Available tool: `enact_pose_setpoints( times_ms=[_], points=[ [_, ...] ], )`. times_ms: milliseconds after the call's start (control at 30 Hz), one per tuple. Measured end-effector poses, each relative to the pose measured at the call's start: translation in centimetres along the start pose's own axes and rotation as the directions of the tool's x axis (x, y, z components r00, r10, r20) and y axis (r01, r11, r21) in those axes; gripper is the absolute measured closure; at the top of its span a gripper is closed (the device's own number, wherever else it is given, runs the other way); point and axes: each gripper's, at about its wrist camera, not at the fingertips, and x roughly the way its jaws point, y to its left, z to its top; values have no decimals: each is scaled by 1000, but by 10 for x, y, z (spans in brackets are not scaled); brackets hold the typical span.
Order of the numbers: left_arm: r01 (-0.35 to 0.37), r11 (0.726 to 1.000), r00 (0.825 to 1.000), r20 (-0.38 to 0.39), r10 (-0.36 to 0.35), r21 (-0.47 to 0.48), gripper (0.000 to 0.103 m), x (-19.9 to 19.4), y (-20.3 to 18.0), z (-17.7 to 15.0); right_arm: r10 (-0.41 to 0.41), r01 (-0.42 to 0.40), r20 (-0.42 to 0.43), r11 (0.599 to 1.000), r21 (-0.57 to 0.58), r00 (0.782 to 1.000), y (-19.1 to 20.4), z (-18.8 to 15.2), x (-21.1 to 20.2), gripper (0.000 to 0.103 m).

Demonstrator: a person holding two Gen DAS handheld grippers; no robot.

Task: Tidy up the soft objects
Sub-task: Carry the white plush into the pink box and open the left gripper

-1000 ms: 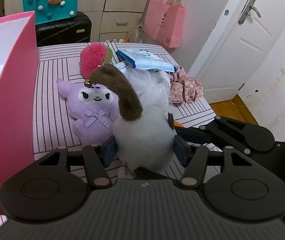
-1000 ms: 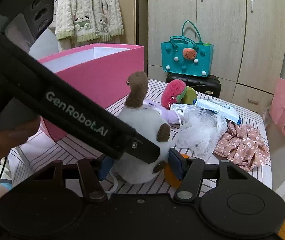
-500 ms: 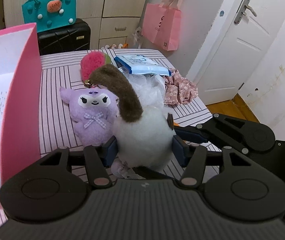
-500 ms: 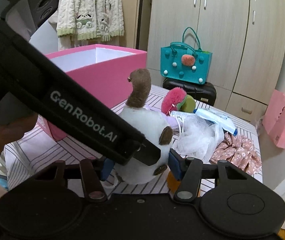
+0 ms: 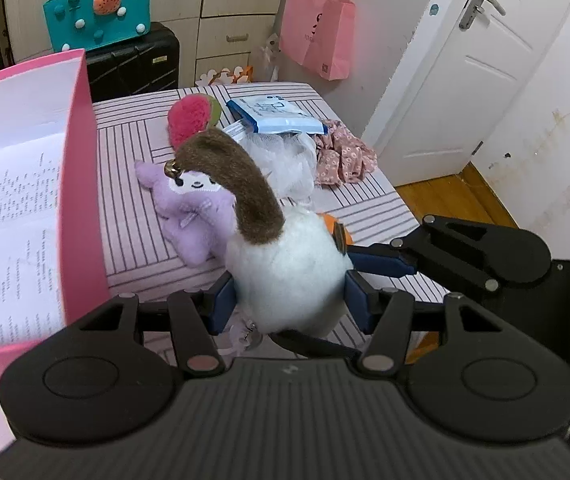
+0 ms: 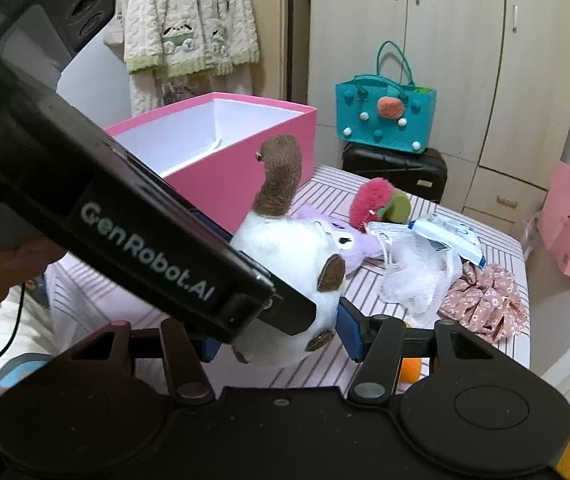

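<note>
Both hand-held grippers pinch the same white plush toy (image 5: 289,276): the left hand-held gripper (image 5: 287,300) and the right hand-held gripper (image 6: 281,340) each press blue pads into its sides. Only the right view shows the toy's brown patches; behind it stands the pink box (image 6: 221,168). Only the left view shows printed paper inside that box, left of the toy.

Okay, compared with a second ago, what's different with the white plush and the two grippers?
The white plush has been lifted a little off the striped table, still clamped between both the left gripper and the right gripper; more tabletop and the pink box's inside now show. The purple plush, red plush, mesh bag and floral cloth lie where they were.
</note>
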Motion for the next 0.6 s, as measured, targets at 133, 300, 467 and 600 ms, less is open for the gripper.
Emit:
enact_pose_setpoints(
  times_ms=[133, 300, 467, 600],
  points=[
    [11, 1000, 1000, -18, -11, -15, 47, -19, 2, -3, 28, -27, -37, 1000, 11, 999, 10, 11, -11, 41],
    [12, 1000, 1000, 9, -12, -6, 47, -52, 6, -7, 58, -58, -49, 998, 1, 997, 26, 29, -26, 41],
    [4, 1000, 998, 63, -3, -14, 47, -85, 18, -10, 94, -94, -29, 996, -5, 995, 42, 50, -34, 41],
    [-3, 1000, 991, 130, 6, -27, 47, -114, 34, -7, 115, -114, 17, 993, -37, 993, 54, 73, -38, 41]
  ],
)
